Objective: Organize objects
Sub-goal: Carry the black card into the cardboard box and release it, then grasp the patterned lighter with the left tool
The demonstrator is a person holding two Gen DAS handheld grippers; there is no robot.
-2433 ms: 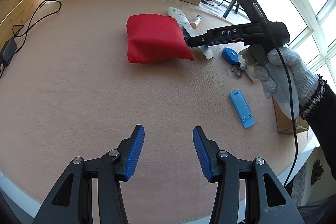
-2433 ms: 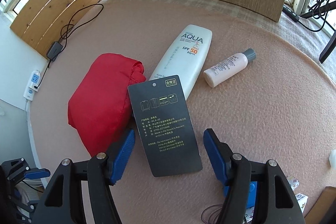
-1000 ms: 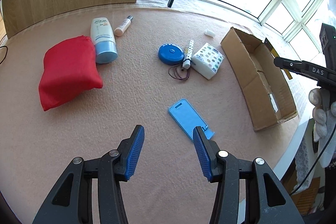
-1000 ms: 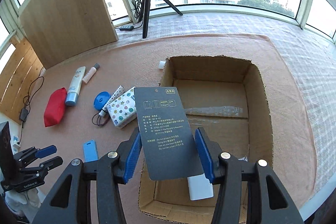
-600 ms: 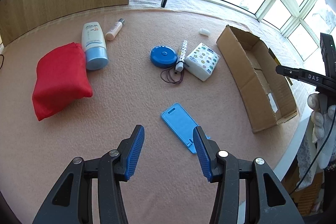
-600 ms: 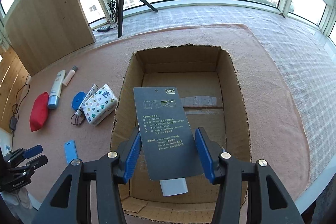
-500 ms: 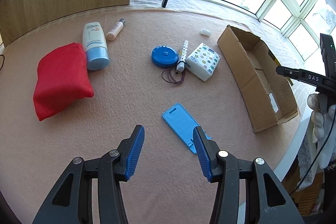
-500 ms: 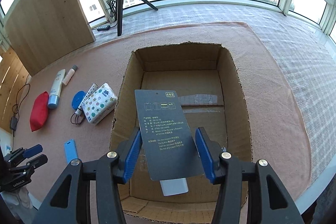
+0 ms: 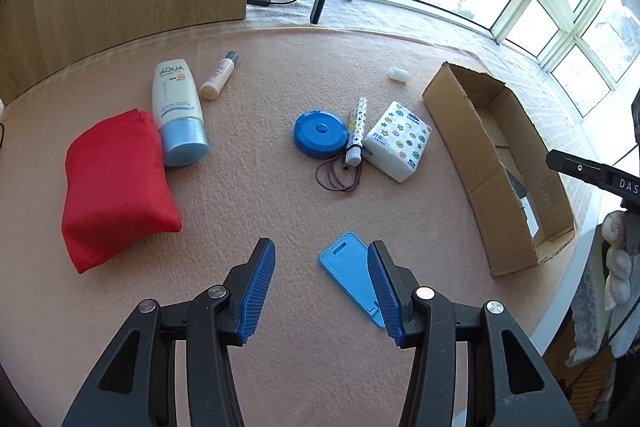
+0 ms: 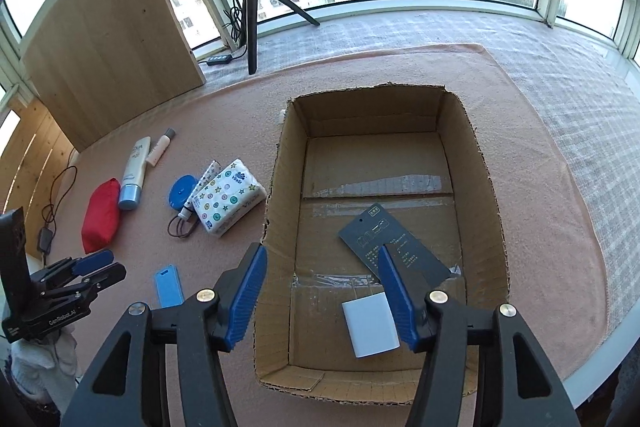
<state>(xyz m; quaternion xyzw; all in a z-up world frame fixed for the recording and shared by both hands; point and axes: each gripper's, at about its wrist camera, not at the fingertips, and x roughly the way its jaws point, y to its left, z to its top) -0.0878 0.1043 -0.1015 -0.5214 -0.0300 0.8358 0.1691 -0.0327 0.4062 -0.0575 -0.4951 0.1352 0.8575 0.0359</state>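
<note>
Left hand-held gripper (image 9: 322,297), jaws apart and empty, is nearest the blue holder (image 9: 352,275) on the surface — just ahead, slightly right, long axis running forward-left. Right hand-held gripper (image 10: 322,297) — also apart — hangs over the box (image 10: 486,187).

The right gripper (image 10: 322,293) sits at the bottom middle of its view, its two blue fingers (image 10: 246,293) spread wide and holding nothing. The left gripper (image 9: 322,293) is also spread apart and empty, low in its view.
</note>
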